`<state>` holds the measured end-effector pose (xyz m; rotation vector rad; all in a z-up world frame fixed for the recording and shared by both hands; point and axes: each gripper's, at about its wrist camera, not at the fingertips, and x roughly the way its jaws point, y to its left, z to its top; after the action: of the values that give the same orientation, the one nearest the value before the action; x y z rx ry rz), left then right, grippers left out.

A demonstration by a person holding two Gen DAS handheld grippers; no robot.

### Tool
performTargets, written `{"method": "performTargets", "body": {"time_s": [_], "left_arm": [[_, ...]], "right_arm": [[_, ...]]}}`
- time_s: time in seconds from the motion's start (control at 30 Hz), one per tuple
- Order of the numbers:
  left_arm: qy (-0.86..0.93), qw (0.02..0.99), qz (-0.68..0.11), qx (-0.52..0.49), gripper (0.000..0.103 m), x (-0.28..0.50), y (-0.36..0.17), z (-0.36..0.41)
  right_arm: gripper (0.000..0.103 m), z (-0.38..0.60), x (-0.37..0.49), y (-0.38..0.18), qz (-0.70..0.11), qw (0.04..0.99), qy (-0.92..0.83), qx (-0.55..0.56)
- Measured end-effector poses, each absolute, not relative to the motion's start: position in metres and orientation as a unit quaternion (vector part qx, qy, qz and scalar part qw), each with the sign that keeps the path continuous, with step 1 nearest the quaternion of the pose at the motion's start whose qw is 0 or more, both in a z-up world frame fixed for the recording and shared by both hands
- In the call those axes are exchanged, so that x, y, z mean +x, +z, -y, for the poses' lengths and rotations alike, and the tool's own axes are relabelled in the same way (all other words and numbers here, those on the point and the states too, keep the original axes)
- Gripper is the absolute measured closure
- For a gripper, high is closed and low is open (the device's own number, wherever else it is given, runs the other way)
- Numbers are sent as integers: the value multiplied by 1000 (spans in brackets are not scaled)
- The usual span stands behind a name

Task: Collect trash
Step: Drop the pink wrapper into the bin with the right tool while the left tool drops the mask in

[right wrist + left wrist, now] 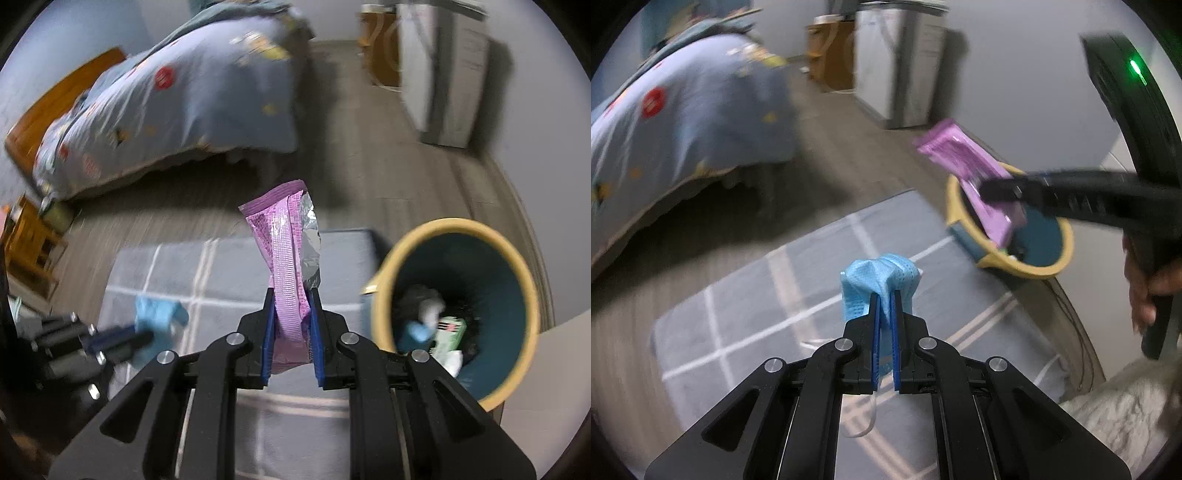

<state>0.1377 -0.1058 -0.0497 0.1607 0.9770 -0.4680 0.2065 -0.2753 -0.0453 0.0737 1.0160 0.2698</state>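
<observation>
pink wrapper (286,258) is light and crinkly, so our right gripper (290,295) pinches its lower half; our left gripper (885,295) clamps the soft mask (879,277) (bin (384,266) close by).

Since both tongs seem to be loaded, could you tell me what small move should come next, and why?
Probably carry the right tongs over the bin and release: they are shut on the pink wrapper, which hangs beside the bin's open mouth. The left tongs, shut on the blue mask, can follow.
</observation>
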Motion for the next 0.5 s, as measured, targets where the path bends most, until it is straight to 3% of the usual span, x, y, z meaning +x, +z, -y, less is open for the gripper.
{"method": "performTargets", "body": {"time_s": [0.5], "left_arm": [[-339, 832, -420, 127, 97, 169, -69, 271]], "right_arm": [[87, 450, 218, -72, -512, 856, -11, 74]]}}
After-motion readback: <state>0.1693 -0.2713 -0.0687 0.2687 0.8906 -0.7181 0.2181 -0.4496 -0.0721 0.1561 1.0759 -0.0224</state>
